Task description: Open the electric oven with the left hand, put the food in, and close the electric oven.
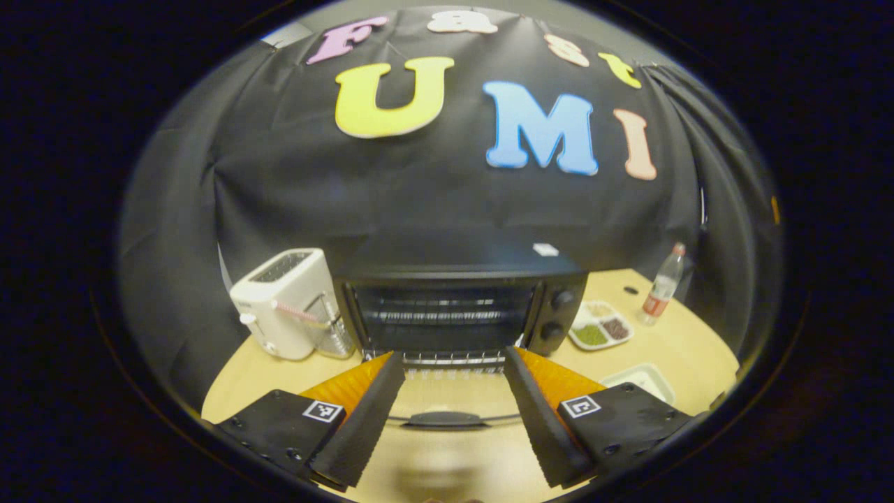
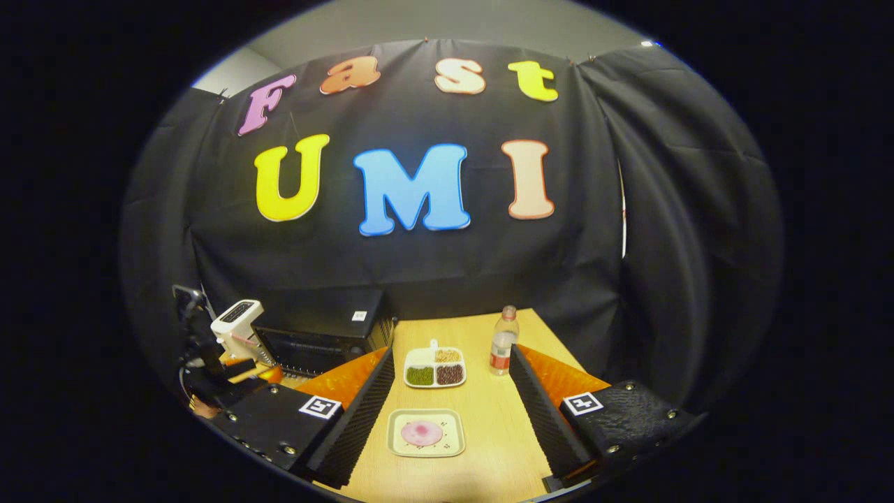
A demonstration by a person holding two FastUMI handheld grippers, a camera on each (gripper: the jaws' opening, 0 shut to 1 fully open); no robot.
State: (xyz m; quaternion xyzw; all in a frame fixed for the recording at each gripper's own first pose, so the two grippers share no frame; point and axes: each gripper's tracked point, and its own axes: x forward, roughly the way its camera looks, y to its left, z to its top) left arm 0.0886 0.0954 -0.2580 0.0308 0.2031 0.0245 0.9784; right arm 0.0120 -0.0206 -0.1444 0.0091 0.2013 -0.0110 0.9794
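Left gripper view: a white toaster (image 1: 283, 304) stands just left of the black electric oven (image 1: 461, 307). The oven door (image 1: 447, 412) lies open and flat; its glass is hard to make out. The left gripper (image 1: 454, 409) is spread wide, holding nothing. Right of the oven sits a divided dish (image 1: 601, 325) with green, brown and pale fillings. In the right gripper view, the right gripper (image 2: 450, 419) is spread around a square plate (image 2: 426, 433) carrying pink food (image 2: 421, 433), well right of the oven.

On the bench (image 2: 489, 419), a toaster (image 1: 283, 304) sits left of the oven (image 1: 461, 307); right of it, a divided dish (image 2: 434, 367), then a bottle (image 2: 501, 349).
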